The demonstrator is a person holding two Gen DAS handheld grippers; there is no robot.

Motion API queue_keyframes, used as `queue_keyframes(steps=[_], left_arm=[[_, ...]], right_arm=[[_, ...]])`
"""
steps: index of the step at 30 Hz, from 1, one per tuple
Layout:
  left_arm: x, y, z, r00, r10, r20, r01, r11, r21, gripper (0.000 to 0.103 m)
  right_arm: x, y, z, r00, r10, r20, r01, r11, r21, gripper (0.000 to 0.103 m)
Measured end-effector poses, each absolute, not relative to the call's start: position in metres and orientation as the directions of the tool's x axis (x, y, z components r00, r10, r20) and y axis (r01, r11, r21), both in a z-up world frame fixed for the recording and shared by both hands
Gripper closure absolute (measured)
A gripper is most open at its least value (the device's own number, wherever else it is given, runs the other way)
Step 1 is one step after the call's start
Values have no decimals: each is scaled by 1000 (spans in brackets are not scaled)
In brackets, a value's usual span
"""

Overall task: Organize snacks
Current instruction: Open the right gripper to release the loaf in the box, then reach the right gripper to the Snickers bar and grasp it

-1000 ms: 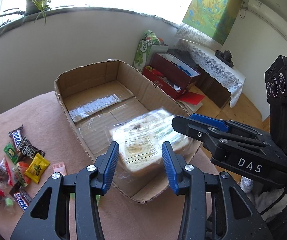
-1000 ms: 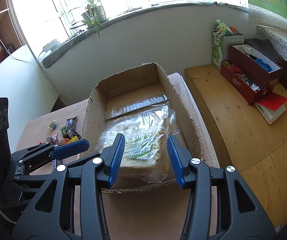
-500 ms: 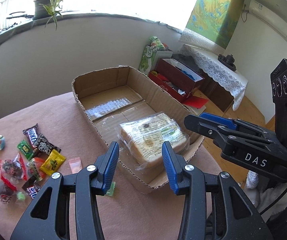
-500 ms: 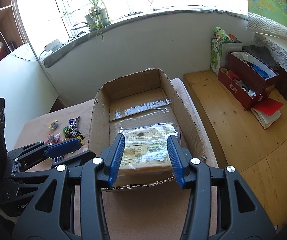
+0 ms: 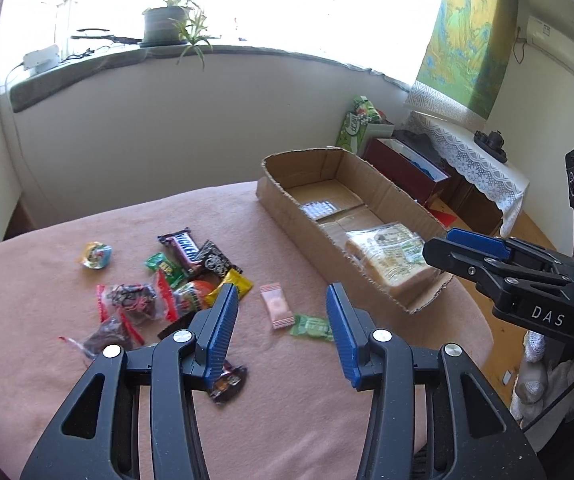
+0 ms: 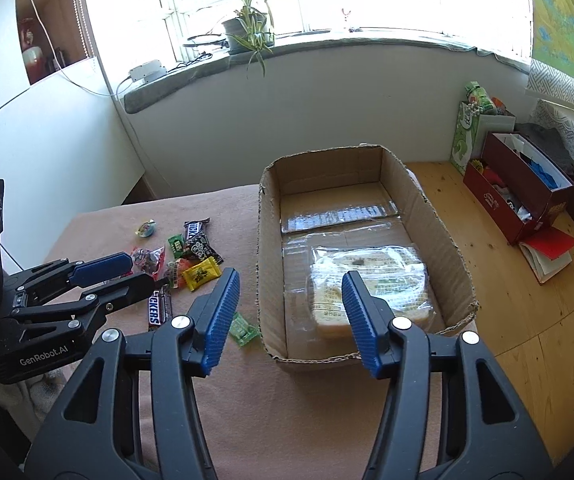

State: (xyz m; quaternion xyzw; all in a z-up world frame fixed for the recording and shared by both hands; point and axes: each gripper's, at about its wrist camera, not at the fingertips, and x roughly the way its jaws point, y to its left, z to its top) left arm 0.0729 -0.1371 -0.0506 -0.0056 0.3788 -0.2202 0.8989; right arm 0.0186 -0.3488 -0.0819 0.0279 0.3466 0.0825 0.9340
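1. A dark brown Snickers bar lies flat on the pink cloth-covered table; the white letters "CKERS" read along it in the right wrist view.
2. A second brown bar with white lettering lies at the far end of the loose heap of sweets; its name is too blurred to read.
3. "DAS" is printed in white on the black body of the right gripper, seen from the left wrist.
4. "GenRobot.AI" is printed on the body of the left gripper, seen from the right wrist.
5. The left gripper's blue-padded jaws stand apart over the table with nothing between them.
6. The right gripper's jaws have just been opening and hold nothing; they hover by the near end of the open brown cardboard box.
7. A clear-wrapped loaf of sliced bread with a printed label lies inside the box at its near end; its label text is unreadable.
8. A small green wrapped sweet lies on the cloth just beside the box's near left corner, with a pink wrapped sweet near it.
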Motion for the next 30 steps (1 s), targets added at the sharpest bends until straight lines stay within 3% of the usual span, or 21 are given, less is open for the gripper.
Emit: queue_keyframes(steps=[9,14,17,30], left_arm=[[73,-53,-65,666,-247,-704,221,967,-130,58],[79,-25,-81,656,-192,-730,161,980,-113,49],[86,-18,-91,635,-190,-749,150,981,-121,45],[112,-22,-119,563,-256,-786,177,966,-188,45]], right_arm=[[25,-289,-104,686,254,-682,-256,961,100,47],[33,-257,-123,637,288,-715,-312,945,102,47],[39,-239,-136,606,298,-738,-342,935,97,47],[63,-202,-180,502,306,-809,-383,917,109,47]])
